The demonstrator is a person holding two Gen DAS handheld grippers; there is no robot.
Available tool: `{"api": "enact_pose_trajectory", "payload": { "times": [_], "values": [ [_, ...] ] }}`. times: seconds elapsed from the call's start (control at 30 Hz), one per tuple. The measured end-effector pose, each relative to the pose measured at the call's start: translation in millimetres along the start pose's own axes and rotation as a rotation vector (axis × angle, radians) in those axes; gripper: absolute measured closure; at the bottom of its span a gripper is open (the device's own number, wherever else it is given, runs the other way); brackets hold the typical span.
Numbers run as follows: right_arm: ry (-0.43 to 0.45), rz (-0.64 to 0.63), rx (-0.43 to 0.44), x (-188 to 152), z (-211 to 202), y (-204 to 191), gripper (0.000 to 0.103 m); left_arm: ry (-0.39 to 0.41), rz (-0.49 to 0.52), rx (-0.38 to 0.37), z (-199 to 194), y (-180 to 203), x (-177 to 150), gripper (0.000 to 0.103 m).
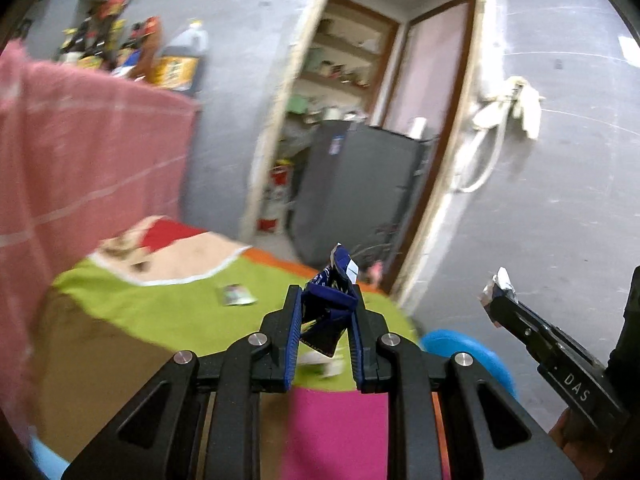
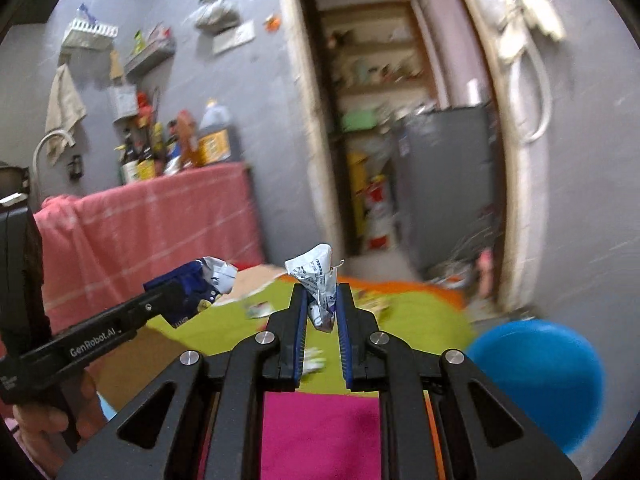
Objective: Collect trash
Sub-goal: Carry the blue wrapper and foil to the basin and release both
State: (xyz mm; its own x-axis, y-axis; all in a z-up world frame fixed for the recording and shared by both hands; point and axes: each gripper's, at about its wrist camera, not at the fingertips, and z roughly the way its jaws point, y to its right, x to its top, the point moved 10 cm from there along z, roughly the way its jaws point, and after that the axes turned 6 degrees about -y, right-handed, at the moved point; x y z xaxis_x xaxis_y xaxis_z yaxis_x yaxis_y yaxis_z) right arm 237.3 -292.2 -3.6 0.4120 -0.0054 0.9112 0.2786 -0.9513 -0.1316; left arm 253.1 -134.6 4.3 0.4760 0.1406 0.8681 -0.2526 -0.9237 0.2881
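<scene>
My left gripper (image 1: 326, 300) is shut on a crumpled dark blue wrapper (image 1: 334, 300), held in the air above the green cloth (image 1: 160, 312). It also shows in the right wrist view (image 2: 192, 292) at the left, with the blue wrapper (image 2: 200, 284). My right gripper (image 2: 322, 300) is shut on a crumpled white printed wrapper (image 2: 318, 284). In the left wrist view the right gripper (image 1: 500, 292) shows at the right edge, holding the white wrapper (image 1: 498, 284). A small wrapper (image 1: 237, 294) lies on the green cloth.
A blue round bin (image 2: 536, 376) stands at the lower right, also in the left wrist view (image 1: 468, 356). A pink cloth (image 2: 312, 432) lies below the grippers. A pink towel (image 1: 88, 152) hangs at the left. An open doorway (image 1: 360, 140) lies behind. More scraps (image 2: 260, 308) lie on the cloth.
</scene>
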Motion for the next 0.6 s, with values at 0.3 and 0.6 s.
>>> {"api": "enact_pose_trajectory", "payload": {
  "times": [0.3,0.6],
  "values": [
    [0.046,0.028,-0.186,1.9,-42.1,103.8,0.091,-0.058,0.08,-0.171,52.6,117.9,-6.3,0.085],
    [-0.039,0.145,-0.27,-41.3,-31.6,189.0,0.09,-0.233,0.14,-0.225,122.1,172.9,-45.9,0.085]
  ]
}}
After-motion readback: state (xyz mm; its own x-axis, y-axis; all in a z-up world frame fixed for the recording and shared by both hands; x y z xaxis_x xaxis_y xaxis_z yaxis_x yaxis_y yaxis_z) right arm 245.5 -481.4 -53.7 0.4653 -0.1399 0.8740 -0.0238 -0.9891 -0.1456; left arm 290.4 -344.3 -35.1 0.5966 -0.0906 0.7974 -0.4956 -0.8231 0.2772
